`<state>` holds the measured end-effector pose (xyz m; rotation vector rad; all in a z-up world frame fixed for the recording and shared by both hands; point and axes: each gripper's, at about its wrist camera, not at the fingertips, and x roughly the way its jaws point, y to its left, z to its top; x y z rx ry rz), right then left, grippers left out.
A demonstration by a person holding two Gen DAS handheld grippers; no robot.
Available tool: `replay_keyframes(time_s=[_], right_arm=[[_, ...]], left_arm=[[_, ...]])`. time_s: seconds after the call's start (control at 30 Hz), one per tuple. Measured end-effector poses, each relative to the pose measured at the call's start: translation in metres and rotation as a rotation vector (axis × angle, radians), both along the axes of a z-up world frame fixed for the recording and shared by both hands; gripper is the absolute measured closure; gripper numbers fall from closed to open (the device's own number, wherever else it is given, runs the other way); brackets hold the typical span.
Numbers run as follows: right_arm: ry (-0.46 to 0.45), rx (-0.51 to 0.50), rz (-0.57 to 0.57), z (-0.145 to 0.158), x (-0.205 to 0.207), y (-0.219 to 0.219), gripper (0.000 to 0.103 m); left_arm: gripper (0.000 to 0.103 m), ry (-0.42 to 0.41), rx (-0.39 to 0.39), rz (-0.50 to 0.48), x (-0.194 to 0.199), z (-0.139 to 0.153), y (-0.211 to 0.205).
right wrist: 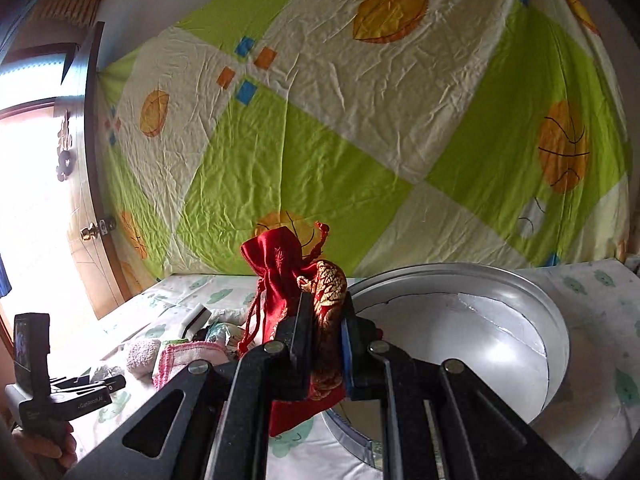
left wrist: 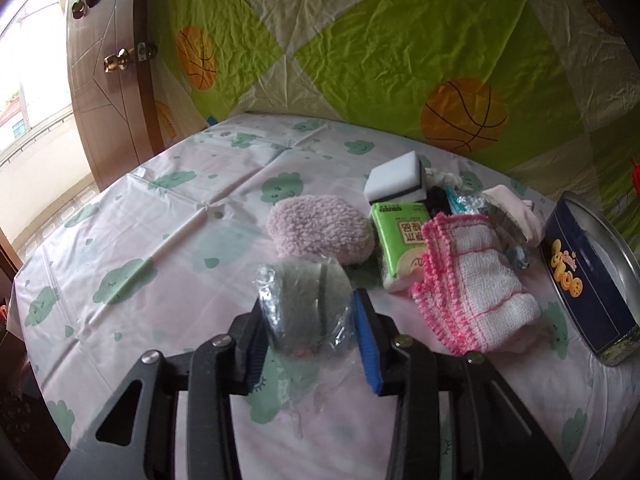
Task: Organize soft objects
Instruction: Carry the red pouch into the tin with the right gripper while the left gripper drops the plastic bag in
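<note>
My left gripper (left wrist: 310,316) is shut on a grey round pad in a clear plastic wrapper (left wrist: 306,304), held just above the table. Beyond it lie a fluffy pink pad (left wrist: 320,228), a white and black sponge (left wrist: 396,178), a green tissue pack (left wrist: 402,244) and a pink-edged white cloth (left wrist: 472,272). My right gripper (right wrist: 326,330) is shut on a red and gold drawstring pouch (right wrist: 300,280), held above the near rim of the round metal tin (right wrist: 460,280), which looks bare inside. The left gripper also shows in the right wrist view (right wrist: 92,388).
The tin's dark blue side (left wrist: 588,280) stands at the right of the pile. A cloud-print sheet (left wrist: 160,220) covers the table. A green and cream basketball-print cloth (right wrist: 360,140) hangs behind. A wooden door (left wrist: 108,80) stands at the left.
</note>
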<state>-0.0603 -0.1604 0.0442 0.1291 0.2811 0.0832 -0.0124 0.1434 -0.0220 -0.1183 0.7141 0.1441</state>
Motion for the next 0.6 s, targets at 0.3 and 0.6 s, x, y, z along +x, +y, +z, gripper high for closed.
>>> replay_keyframes(time_s=[0.3,0.6], right_arm=[[0.019,-0.047,-0.129,-0.003,-0.002,-0.041,0.091],[0.101,-0.089,-0.259,-0.017,0.008,-0.098,0.091]], left_arm=[[0.065,-0.224,0.035,-0.159,-0.013,0.058,-0.072],[0.065,-0.247,-0.003,-0.360,0.005,0.068,-0.173]])
